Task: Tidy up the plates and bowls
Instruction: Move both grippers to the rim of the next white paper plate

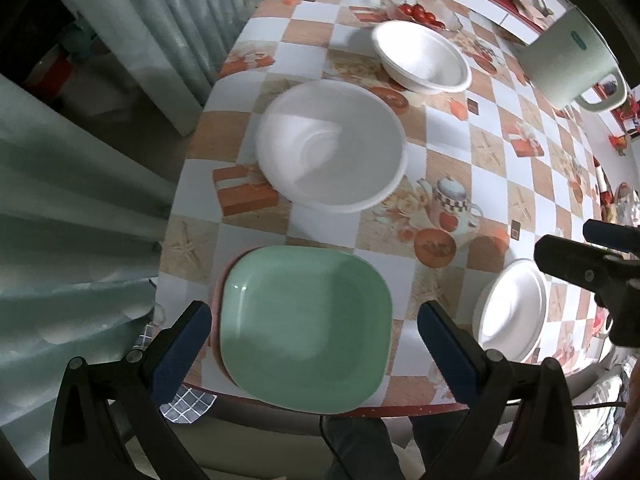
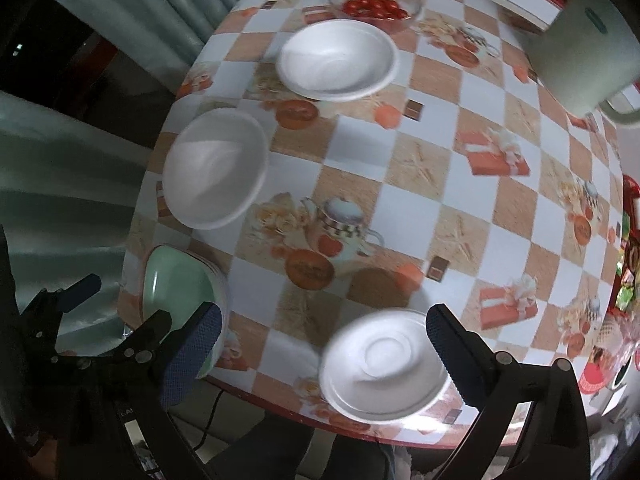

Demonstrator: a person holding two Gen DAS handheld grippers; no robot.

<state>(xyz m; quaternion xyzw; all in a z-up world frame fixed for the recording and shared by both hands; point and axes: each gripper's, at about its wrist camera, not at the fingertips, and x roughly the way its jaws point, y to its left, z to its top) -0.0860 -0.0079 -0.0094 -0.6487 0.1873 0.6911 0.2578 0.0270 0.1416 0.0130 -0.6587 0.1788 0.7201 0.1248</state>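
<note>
Green, square-cornered plate (image 1: 306, 330) lies on a pink one at the tabletop's (image 1: 452, 132) near left edge, between the left gripper's (image 1: 314, 350) spread, empty fingers. Two white bowls (image 1: 332, 146) (image 1: 420, 56) stand beyond. Only the right wrist view shows the white saucer (image 2: 386, 364) whole, between the right gripper's (image 2: 322, 354) released fingers.

We read this as a home dining corner: checkered oilcloth (image 2: 420, 184) printed with teapots and gifts, a glass bowl of cherry tomatoes (image 2: 374, 4), a pale jug (image 1: 568, 60), pleated curtains (image 1: 68, 184) alongside.
</note>
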